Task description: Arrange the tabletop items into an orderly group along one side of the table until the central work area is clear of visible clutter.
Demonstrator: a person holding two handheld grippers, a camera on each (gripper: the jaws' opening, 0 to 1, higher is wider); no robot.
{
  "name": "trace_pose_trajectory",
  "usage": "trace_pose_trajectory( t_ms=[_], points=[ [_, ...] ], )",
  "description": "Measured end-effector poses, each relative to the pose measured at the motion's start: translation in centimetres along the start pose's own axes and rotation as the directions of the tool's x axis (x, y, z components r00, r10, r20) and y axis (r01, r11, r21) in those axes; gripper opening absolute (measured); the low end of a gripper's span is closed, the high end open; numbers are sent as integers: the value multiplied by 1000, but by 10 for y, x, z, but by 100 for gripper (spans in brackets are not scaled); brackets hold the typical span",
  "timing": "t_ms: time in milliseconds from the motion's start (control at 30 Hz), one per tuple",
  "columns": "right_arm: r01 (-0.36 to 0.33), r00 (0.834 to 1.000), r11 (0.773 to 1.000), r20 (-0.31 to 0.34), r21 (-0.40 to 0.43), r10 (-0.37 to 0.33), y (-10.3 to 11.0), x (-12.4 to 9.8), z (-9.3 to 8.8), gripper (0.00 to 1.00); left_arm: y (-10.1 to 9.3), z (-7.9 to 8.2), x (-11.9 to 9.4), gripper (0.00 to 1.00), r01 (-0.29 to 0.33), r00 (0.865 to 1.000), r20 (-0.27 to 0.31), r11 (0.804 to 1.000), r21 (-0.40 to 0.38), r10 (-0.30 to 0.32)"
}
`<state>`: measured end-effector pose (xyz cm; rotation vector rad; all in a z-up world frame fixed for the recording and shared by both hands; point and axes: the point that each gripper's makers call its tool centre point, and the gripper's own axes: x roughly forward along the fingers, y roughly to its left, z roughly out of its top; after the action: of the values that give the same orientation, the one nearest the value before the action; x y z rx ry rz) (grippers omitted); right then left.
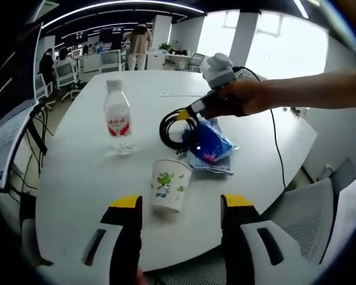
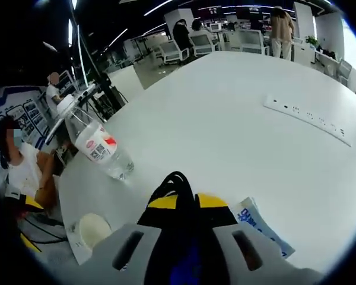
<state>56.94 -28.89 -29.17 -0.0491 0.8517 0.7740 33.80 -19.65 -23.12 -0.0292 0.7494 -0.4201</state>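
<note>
Now, in the left gripper view, the left gripper (image 1: 181,205) hovered low over the near edge of the white table (image 1: 77,178), its two yellow-tipped jaws spread wide with nothing between them. Just ahead of those tips, in line with the gap, stood the paper cup (image 1: 169,185), upright, white with a green print. Further out and off to the left of the jaws stood the water bottle (image 1: 117,117), upright, red label facing the camera. Ahead and to the right lay the blue packet (image 1: 210,148), flat on the table, just beyond the cup.

Over that packet came the right gripper (image 1: 186,114), reaching in from the right in a person's hand (image 1: 234,98), and its jaws were closed around the black cable coil (image 1: 175,127), which hung in a loop touching or just above the packet; from here it was hard to tell which.

Over in the right gripper view, the right gripper (image 2: 179,200) had the black cable coil (image 2: 173,184) clamped tight between its yellow tips, a loop rising just past them. The water bottle (image 2: 98,145) appeared ahead and left of the jaws, the paper cup (image 2: 94,228) close by on the left, and the blue packet (image 2: 261,228) peeked out just right of the jaws. A white power strip (image 2: 308,119) lay far ahead on the right.
</note>
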Motion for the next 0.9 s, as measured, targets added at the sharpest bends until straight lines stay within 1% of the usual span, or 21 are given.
trace_pose_trajectory(
  t_ms=[200, 333, 467, 567, 800, 900],
  points=[
    [-6, 1000, 1000, 17, -13, 6, 2, -3, 8, 7, -1, 1, -2, 53, 1, 1000, 9, 1000, 7, -1],
    [-4, 1000, 1000, 28, -23, 5, 0, -3, 9, 7, -1, 2, -3, 52, 2, 1000, 13, 1000, 12, -2],
    [-5, 999, 999, 32, -34, 6, 3, -9, 15, 7, -2, 1, -4, 52, 4, 1000, 14, 1000, 14, -4],
    [-5, 999, 999, 38, -42, 7, 2, -10, 12, 7, -3, 1, -5, 52, 5, 1000, 17, 1000, 14, -5],
    [-7, 998, 999, 58, -41, 9, 7, -24, 16, 7, -7, 2, -6, 52, 14, 1000, 21, 1000, 25, -15],
    [-3, 997, 999, 73, -35, 6, 3, -29, 20, 7, -8, 3, -7, 52, 18, 1000, 23, 999, 27, -18]
  ],
)
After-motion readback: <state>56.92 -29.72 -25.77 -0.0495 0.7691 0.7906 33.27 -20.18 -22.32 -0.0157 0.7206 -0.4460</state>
